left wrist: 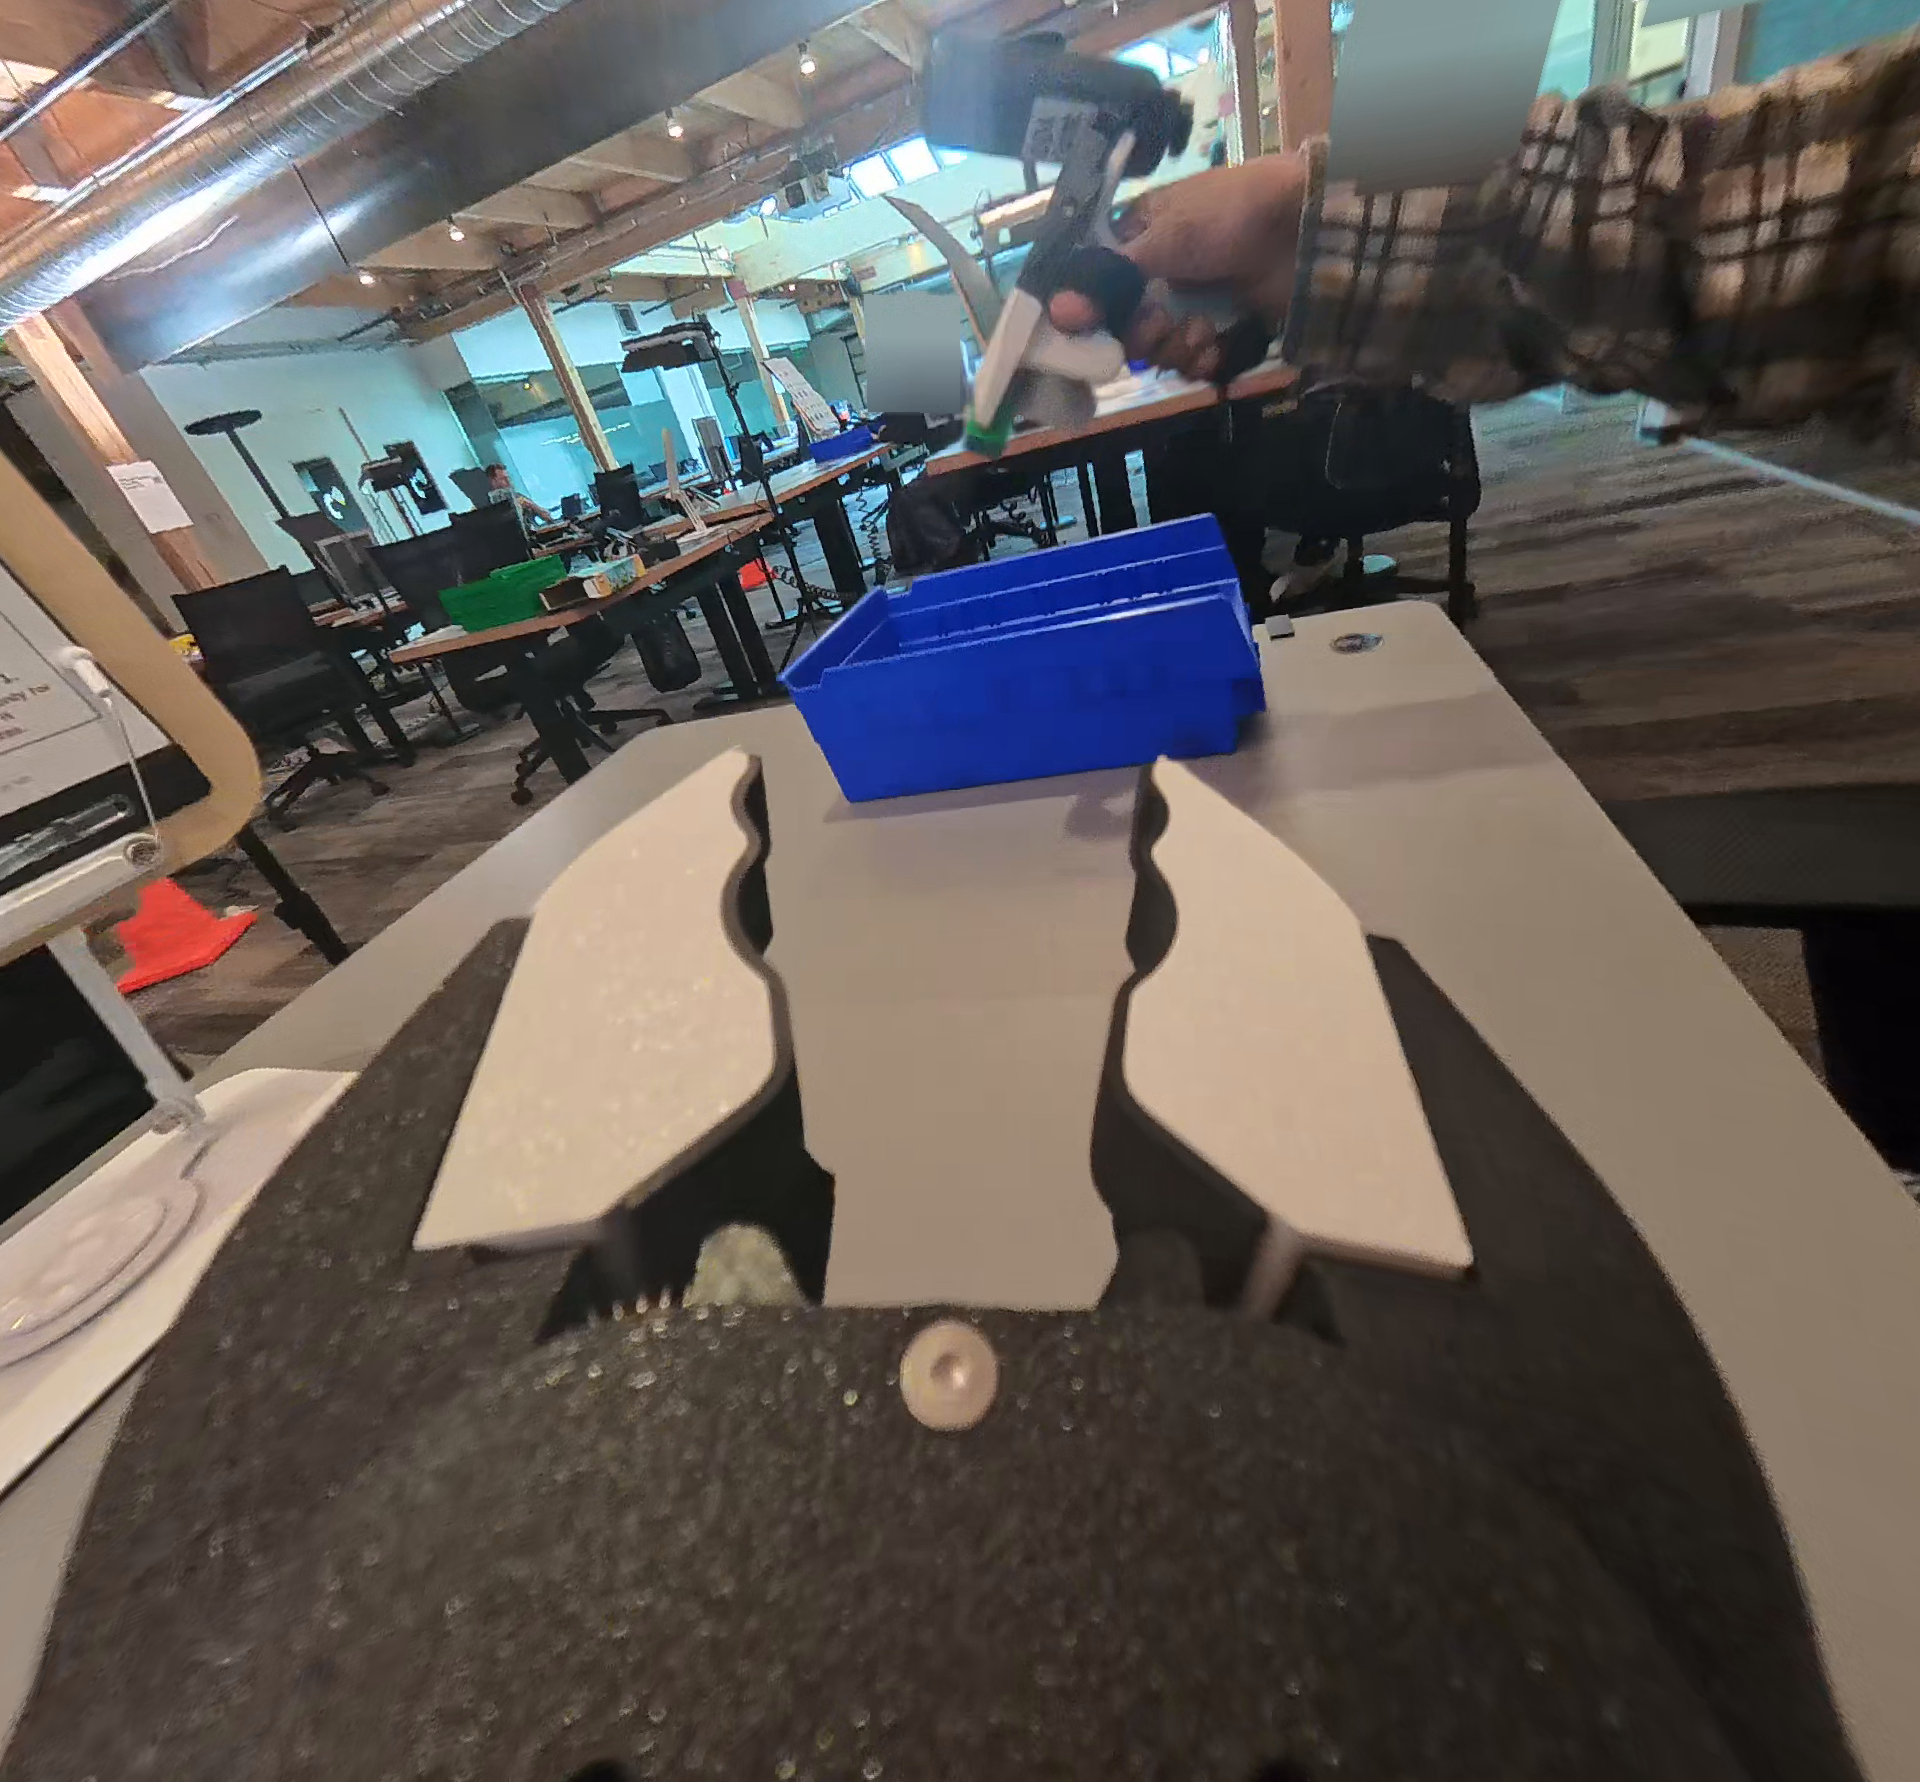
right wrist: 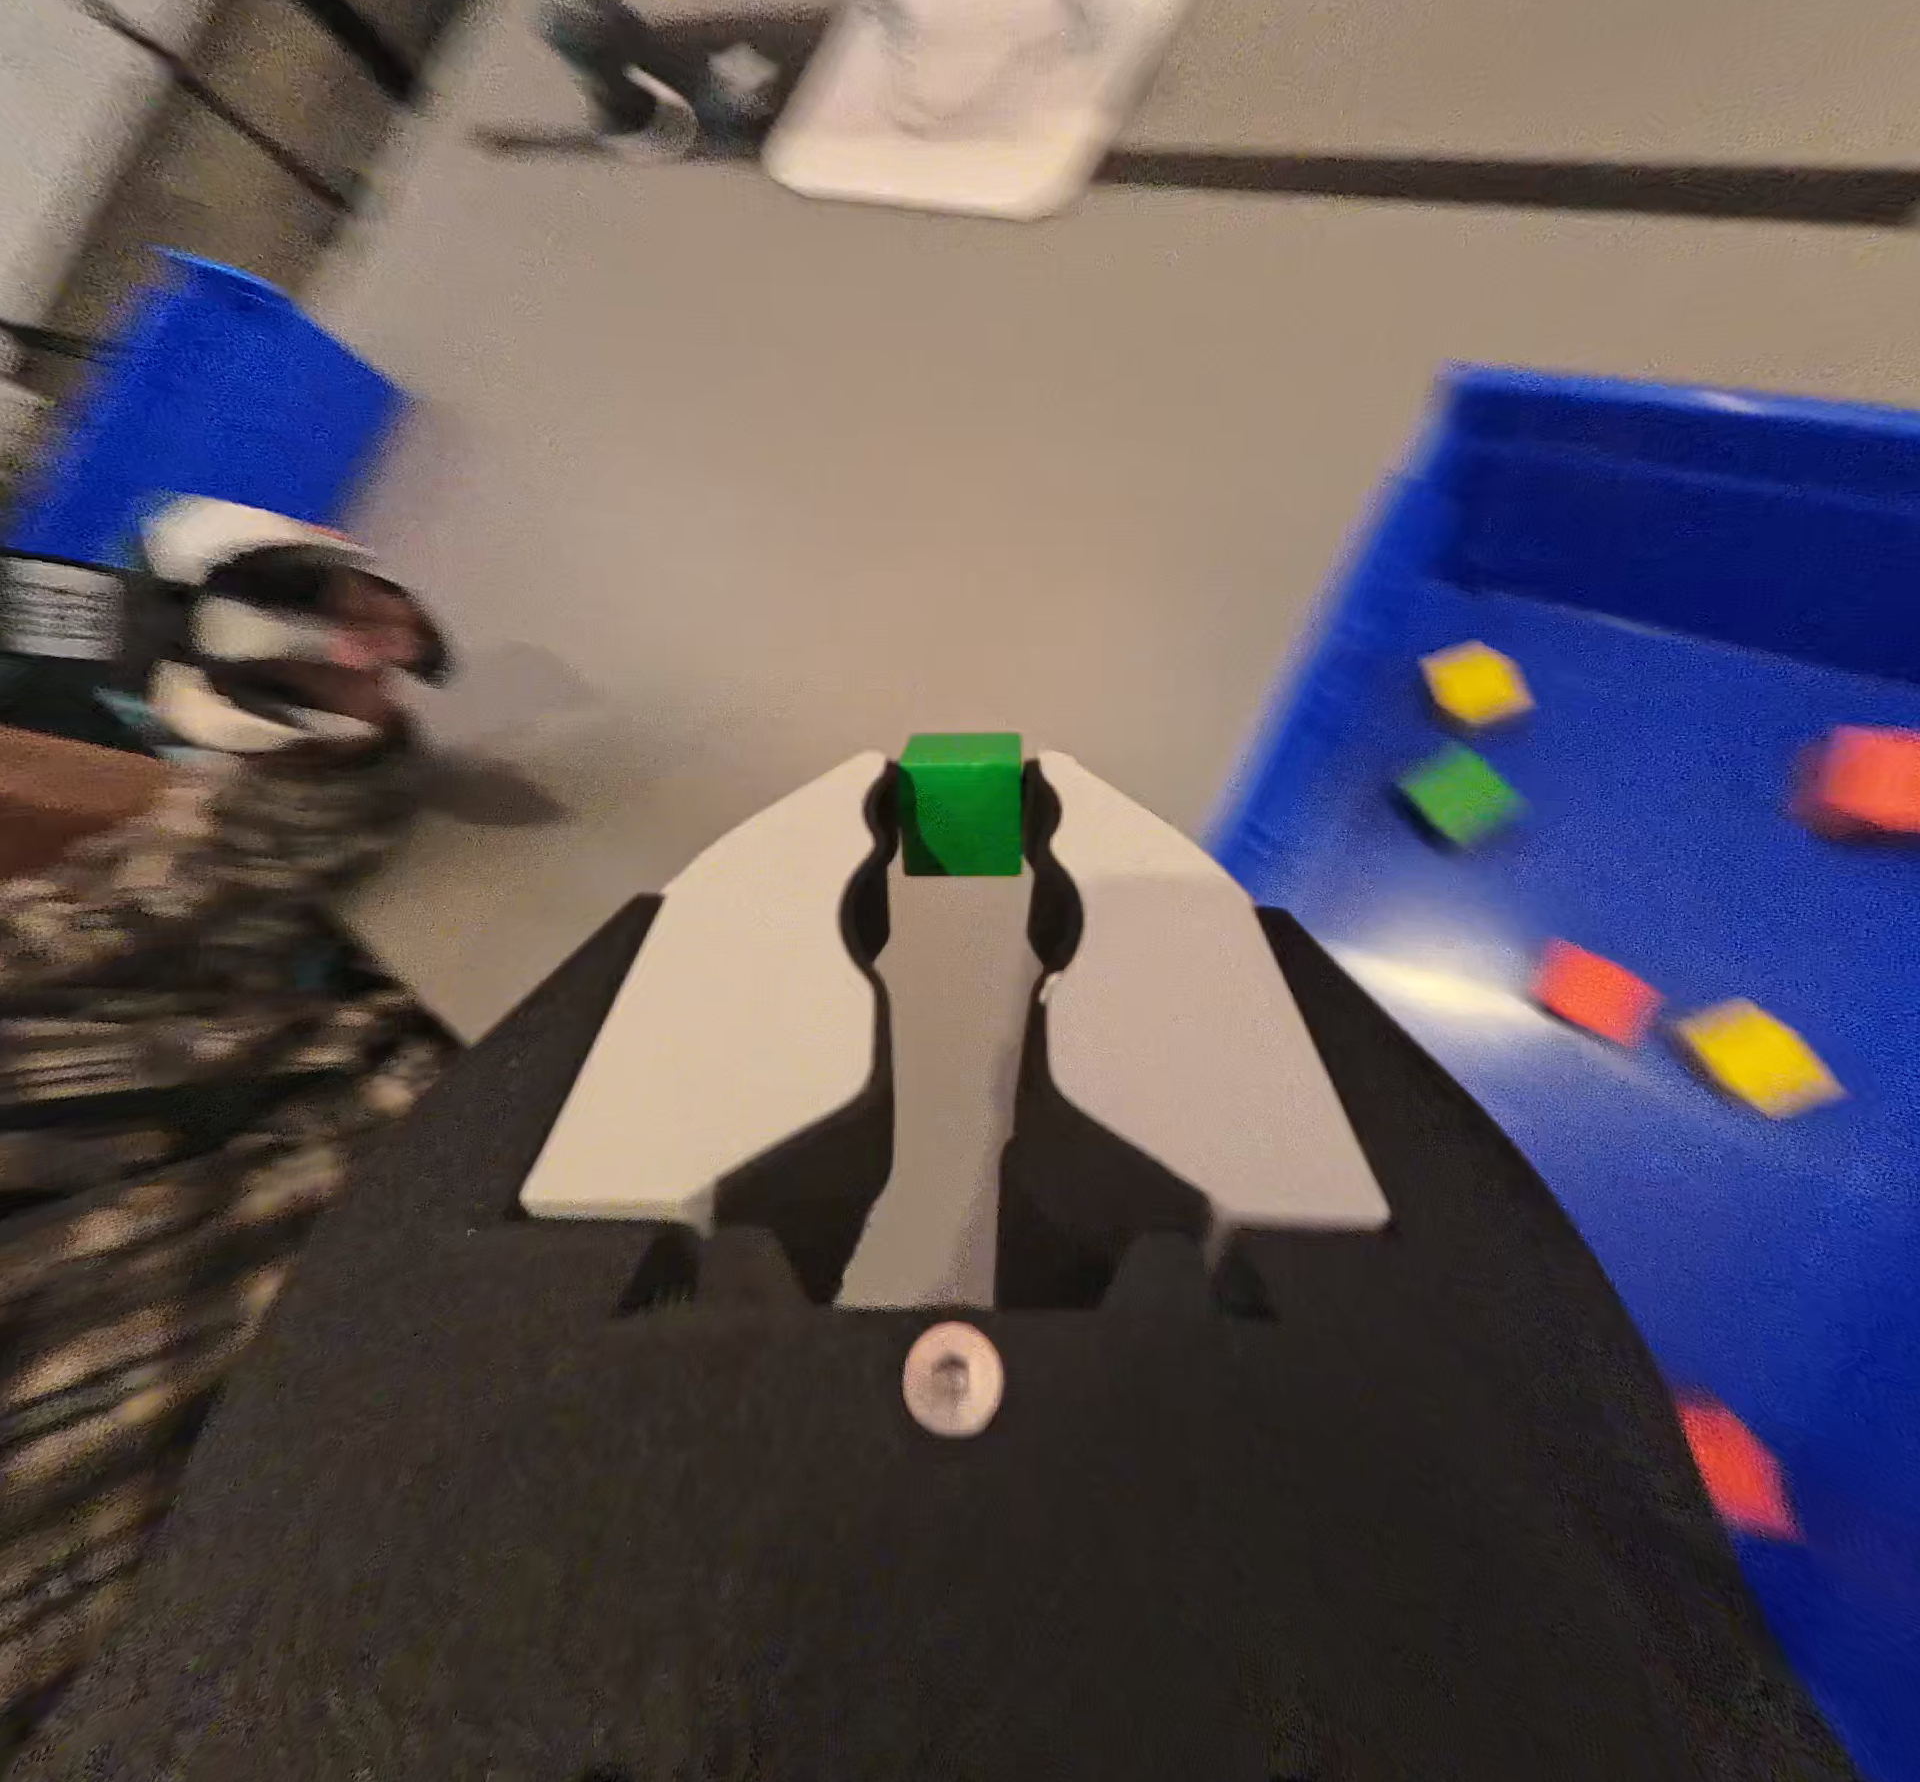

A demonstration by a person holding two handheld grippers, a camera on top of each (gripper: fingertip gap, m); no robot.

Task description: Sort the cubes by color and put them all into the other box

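The right gripper (right wrist: 958,797) pinches a green cube (right wrist: 958,802) at its tips, up above the grey tabletop (right wrist: 779,485), beside a blue box (right wrist: 1662,1213) of scattered red, yellow and green cubes. The left gripper (left wrist: 951,787) hangs spread wide and empty, facing another blue box (left wrist: 1023,683).

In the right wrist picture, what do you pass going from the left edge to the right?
Checked sleeve → small blue box → green cube held in the right gripper → big blue box with loose cubes.
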